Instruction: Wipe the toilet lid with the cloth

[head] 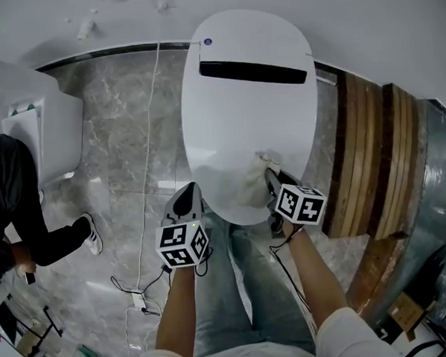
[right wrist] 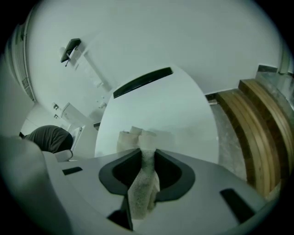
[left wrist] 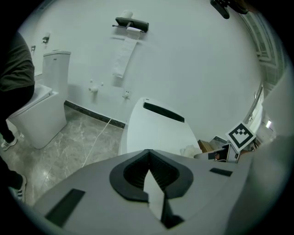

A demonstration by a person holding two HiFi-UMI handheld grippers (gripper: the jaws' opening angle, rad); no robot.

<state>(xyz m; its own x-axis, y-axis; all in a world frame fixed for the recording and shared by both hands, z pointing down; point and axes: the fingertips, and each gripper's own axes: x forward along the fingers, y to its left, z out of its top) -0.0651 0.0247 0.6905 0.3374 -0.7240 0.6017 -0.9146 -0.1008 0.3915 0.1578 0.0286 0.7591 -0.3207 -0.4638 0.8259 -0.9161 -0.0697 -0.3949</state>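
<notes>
**Item 1, right tongs** [head: 271,180]: clamped on the cloth [head: 254,181]. A narrow fold runs back between the jaws. The rest bunches just ahead of the tips, lying on the lid [head: 249,113] near its front edge.

**Item 2, left tongs** [head: 188,197]: jaws fully together, nothing in them. The tips sit just off the lid's front-left edge, left of the cloth.

**Item 3, hazards.**
- You hold only a thin fold. Drag on the lid may pull it free, and you would then rub bare tips on the plastic.
- The right tongs point steeply down. If you press hard, the tips may reach the lid through the cloth.
- The bunch lies close to the rim, so a stroke toward you could run it over the edge.
- The bunch is small. Wide passes may leave the far stretch unwiped, up to the black slot [head: 253,72] well ahead of both tongs.
- A cable [head: 153,103] lies on the floor left of the left tongs and could catch your foot if you step sideways.

**Item 4, writing:** none legible. Each cube carries square markers only. A small round badge [head: 207,42] sits beyond the slot, too small to read.
</notes>
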